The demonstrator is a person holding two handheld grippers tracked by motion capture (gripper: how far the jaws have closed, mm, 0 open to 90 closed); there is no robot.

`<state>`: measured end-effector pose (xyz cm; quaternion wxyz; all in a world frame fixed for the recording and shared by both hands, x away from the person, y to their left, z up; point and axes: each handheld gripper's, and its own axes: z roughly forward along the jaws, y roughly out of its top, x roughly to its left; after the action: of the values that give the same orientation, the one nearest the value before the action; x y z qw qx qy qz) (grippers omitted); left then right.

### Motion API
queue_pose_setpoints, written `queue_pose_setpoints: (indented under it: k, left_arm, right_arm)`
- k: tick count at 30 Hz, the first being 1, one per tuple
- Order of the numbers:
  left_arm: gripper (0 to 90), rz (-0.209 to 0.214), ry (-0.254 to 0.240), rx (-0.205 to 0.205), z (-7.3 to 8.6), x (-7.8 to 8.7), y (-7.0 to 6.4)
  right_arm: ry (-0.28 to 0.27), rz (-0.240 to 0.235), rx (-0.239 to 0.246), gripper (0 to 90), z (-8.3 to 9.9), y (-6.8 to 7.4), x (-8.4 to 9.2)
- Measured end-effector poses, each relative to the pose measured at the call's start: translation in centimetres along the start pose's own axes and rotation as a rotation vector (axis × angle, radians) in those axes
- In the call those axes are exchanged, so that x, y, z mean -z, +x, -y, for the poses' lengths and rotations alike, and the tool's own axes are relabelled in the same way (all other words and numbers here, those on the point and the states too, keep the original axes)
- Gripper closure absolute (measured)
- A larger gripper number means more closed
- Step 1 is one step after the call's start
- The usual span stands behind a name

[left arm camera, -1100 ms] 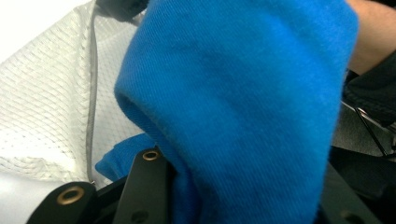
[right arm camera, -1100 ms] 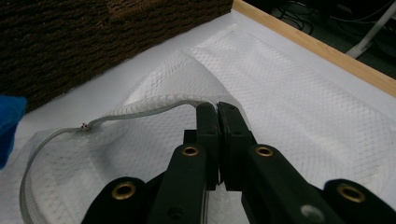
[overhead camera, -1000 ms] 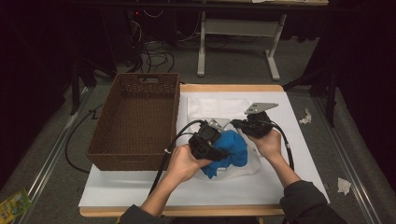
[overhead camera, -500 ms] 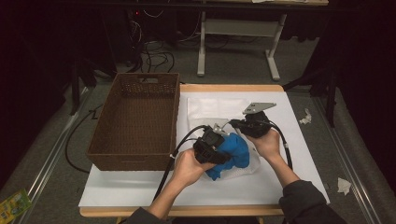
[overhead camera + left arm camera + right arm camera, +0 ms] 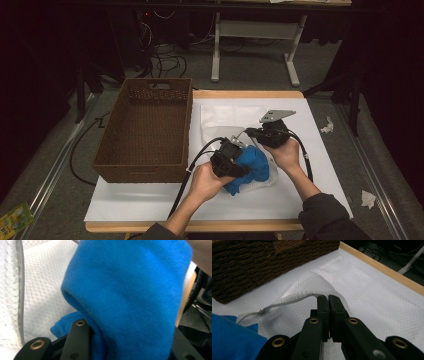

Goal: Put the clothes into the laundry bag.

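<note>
High view: on the white-covered worktop (image 5: pixel 150 205), just right of the brown woven basket (image 5: pixel 145 131), both grippers meet at a white mesh bag (image 5: pixel 225 117). The right gripper (image 5: pixel 328 302) is clamped on the bag's grey-corded rim — lifting it. The left gripper (image 5: pixel 231 159) grips a bunched blue knit cloth (image 5: pixel 130 290) at the bag's mouth.

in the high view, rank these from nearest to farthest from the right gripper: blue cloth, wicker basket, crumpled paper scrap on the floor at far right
1. Blue cloth: just left of and below the right gripper, on the white mesh bag.
2. Wicker basket: farther left, at the table's left edge.
3. Paper scrap: on the floor, lower right.
</note>
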<state>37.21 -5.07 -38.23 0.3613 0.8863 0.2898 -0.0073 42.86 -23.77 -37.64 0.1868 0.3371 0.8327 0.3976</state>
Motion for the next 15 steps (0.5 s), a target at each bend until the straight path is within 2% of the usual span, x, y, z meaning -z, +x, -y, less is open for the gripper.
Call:
queue_pose_setpoints:
  k: [2, 4, 8, 15]
  left_arm:
    - [63.4, -0.004, -0.008, 0.007, 0.05, -0.11, 0.10]
    - [63.4, -0.029, -0.031, 0.008, 0.15, -0.13, 0.10]
    - [63.5, -0.051, -0.028, 0.003, 0.34, -0.40, 0.09]
    - [63.5, -0.050, -0.043, 0.032, 0.73, -0.26, 0.69]
  right_arm:
    - [0.001, -0.001, 0.002, 89.1, -0.06, 0.11, 0.04]
    - [-0.002, -0.002, 0.003, 89.1, -0.06, 0.16, 0.03]
    - [-0.007, 0.000, 0.003, 89.2, 0.01, 0.08, 0.16]
    - [-0.006, 0.003, -0.002, 89.1, 0.13, -0.06, 0.39]
